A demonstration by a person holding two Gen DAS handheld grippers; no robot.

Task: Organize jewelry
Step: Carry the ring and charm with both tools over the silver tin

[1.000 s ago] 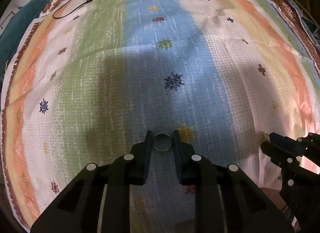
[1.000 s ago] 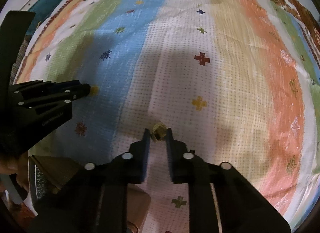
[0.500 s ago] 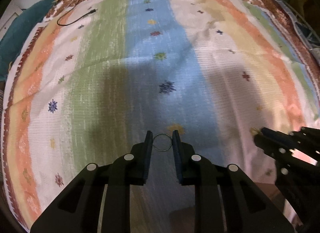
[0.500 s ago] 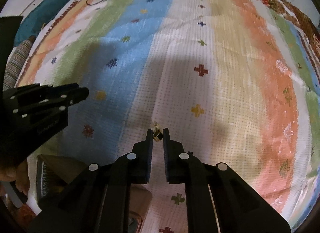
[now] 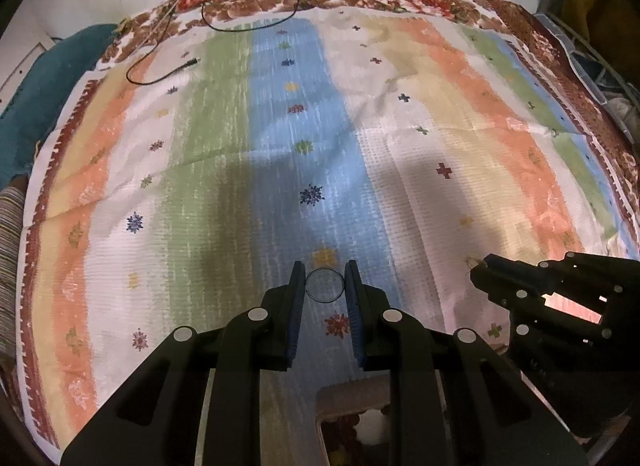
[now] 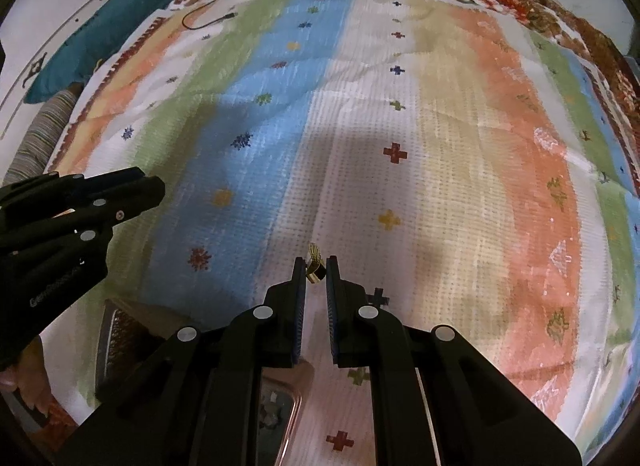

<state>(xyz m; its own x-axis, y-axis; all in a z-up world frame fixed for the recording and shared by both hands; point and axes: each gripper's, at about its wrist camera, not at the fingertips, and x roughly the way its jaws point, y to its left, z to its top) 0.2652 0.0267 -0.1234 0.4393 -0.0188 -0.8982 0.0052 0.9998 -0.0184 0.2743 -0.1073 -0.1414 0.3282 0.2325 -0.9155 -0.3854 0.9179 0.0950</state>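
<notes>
The box (image 5: pixel 352 402) is largely hidden behind the left claw (image 5: pixel 325 286), its contents blurred.

Left gripper (image 5: pixel 325 285) held level, pointing forward, jaws narrowed and pinching a thin wire ring (image 5: pixel 325 285) at the tips; right gripper (image 6: pixel 316 270) alongside it to the right, jaws nearly together, clamping a small gold ring (image 6: pixel 315 266) at the tips; both well apart, both raised off the surface.
</notes>
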